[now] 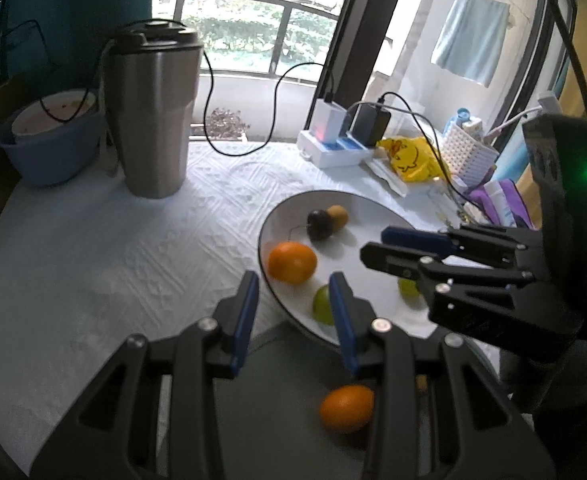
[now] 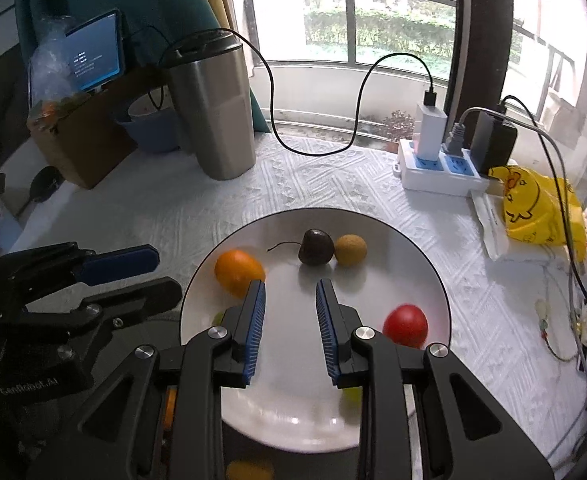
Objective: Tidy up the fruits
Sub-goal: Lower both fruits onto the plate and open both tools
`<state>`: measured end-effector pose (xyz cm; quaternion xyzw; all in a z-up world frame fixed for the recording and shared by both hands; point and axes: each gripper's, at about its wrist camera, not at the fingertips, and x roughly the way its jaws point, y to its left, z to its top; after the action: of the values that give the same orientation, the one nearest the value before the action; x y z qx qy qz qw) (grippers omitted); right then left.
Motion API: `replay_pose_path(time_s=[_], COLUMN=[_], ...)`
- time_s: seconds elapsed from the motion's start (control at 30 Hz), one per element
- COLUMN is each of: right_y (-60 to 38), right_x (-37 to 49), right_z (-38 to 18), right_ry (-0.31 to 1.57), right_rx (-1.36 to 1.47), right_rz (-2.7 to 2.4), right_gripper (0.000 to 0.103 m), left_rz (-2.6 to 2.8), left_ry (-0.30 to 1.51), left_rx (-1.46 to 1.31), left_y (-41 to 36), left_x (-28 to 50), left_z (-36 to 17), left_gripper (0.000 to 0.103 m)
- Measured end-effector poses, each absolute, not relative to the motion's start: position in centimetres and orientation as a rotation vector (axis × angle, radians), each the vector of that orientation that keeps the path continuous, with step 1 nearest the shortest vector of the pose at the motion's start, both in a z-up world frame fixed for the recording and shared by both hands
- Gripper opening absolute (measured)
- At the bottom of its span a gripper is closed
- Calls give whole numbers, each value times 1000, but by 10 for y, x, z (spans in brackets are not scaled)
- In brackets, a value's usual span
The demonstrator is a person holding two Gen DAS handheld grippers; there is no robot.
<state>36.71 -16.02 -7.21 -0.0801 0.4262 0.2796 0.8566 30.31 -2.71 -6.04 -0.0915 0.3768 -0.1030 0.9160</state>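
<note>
Steel gleams at the upper left of the right wrist view, where a tall tumbler (image 2: 213,112) with a black lid stands on the white embossed tablecloth (image 2: 141,208), a blue bowl (image 2: 149,128) tucked just behind it. Lower left, the left gripper (image 2: 165,276) reaches in sideways at the plate's edge; its blue-padded fingers stand a narrow way apart with nothing between them. In the middle lies the white plate (image 2: 413,252), holding an orange (image 2: 237,272) at its left, a dark cherry-like fruit (image 2: 315,252) with a thin stem touching a small brownish fruit (image 2: 350,250) toward the far rim, and a red fruit (image 2: 405,326) at the right. Bits of green fruit peek out from behind the fingers (too hidden to name). The right gripper (image 2: 289,292) hangs over the plate's centre, its ribbed blue pads drawn in as far as they go and gripping nothing. Upper right, a white power strip (image 2: 437,172) carries chargers and looping black cable, and a yellow bag (image 2: 533,208) lies beside it. From the left wrist view, a second orange (image 1: 345,408) rests off the plate on a dark surface at the lower middle.
</note>
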Motion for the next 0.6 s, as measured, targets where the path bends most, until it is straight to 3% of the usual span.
replay_pose_path(time_s=[0.6], right_y=[-186], right_x=[315], right_z=[-53], right_ry=[853], right_rx=[-141], right_rz=[560], right_gripper=[28], left_rz=[-218], left_ry=[746], left_rx=[-184], left_y=[-37], left_x=[257], left_z=[-49], left_gripper=[43])
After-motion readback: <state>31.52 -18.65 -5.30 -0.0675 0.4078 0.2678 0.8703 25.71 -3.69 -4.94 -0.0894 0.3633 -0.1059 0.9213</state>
